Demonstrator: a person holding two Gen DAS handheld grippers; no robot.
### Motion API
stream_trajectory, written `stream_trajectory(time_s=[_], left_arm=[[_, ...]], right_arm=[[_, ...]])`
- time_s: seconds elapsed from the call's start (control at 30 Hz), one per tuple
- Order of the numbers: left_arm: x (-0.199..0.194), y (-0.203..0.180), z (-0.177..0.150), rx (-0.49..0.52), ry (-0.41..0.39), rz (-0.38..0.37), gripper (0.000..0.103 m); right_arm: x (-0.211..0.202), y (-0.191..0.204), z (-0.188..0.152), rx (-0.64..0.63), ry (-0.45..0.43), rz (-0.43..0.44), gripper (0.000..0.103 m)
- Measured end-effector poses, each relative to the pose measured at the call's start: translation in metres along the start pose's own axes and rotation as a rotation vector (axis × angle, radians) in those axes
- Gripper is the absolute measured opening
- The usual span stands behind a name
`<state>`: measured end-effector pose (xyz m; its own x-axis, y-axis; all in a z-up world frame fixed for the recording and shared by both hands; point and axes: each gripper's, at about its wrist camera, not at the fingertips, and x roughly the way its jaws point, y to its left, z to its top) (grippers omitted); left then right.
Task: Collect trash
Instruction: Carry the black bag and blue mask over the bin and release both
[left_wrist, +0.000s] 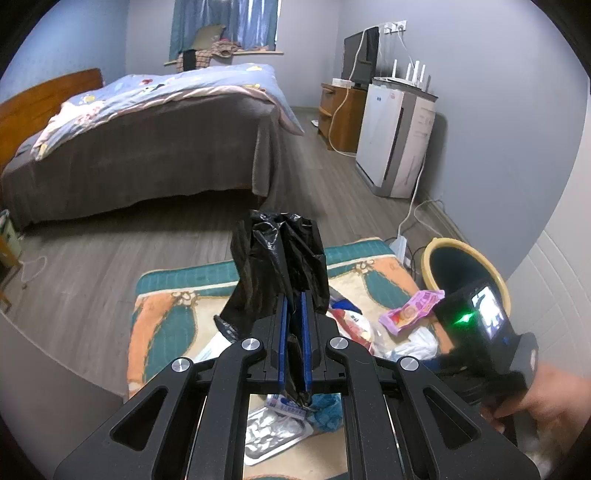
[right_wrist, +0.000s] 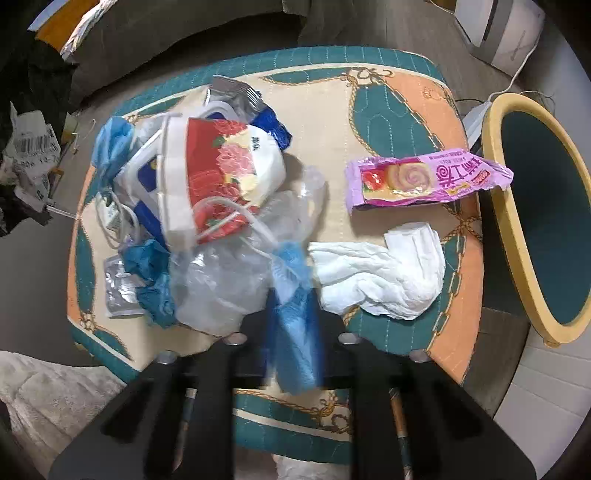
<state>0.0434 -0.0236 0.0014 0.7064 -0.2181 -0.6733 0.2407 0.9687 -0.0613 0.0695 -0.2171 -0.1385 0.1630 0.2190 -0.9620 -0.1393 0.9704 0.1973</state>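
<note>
My left gripper (left_wrist: 293, 295) is shut on a black plastic trash bag (left_wrist: 280, 258) and holds it up above the patterned mat (left_wrist: 166, 317). My right gripper (right_wrist: 293, 295) is shut on a light blue plastic piece (right_wrist: 295, 332), blurred, just above the mat (right_wrist: 388, 110). On the mat lie a red floral wrapper pile (right_wrist: 218, 173), clear plastic (right_wrist: 221, 280), a white tissue (right_wrist: 384, 277) and a pink snack wrapper (right_wrist: 424, 179), which also shows in the left wrist view (left_wrist: 410, 312). The right gripper's body (left_wrist: 480, 325) shows at the right of the left wrist view.
A yellow-rimmed teal bin (right_wrist: 535, 221) stands right of the mat, also in the left wrist view (left_wrist: 458, 266). A bed (left_wrist: 147, 140), a white appliance (left_wrist: 399, 140) and floor cables (left_wrist: 413, 214) lie beyond. Crumpled paper with a barcode (right_wrist: 29, 155) lies left.
</note>
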Motion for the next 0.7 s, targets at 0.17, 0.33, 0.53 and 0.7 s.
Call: stream_trajectory(time_s=[0.17,0.33,0.53,0.7], left_arm=[[-0.006,0.001,0.001,-0.008,-0.015,-0.001,0.008],[-0.015,-0.009,0.005,0.023,-0.049,0.007,0.008],[-0.007,-0.037,0.016,0.051,-0.039,-0.051,0.008],[0.02,-0.082,0.025,0.097,0.011,-0.134,0.008]], right_arm=[[-0.044,-0.004,0.005,0.045,-0.114,0.034,0.012],[-0.108,-0.021,0.014,0.054,-0.276,-0.031,0.012],[-0.164,-0.07,0.027,0.106,-0.435,-0.111,0.012],[-0.167,-0.138,0.033,0.247,-0.447,-0.143,0.012]])
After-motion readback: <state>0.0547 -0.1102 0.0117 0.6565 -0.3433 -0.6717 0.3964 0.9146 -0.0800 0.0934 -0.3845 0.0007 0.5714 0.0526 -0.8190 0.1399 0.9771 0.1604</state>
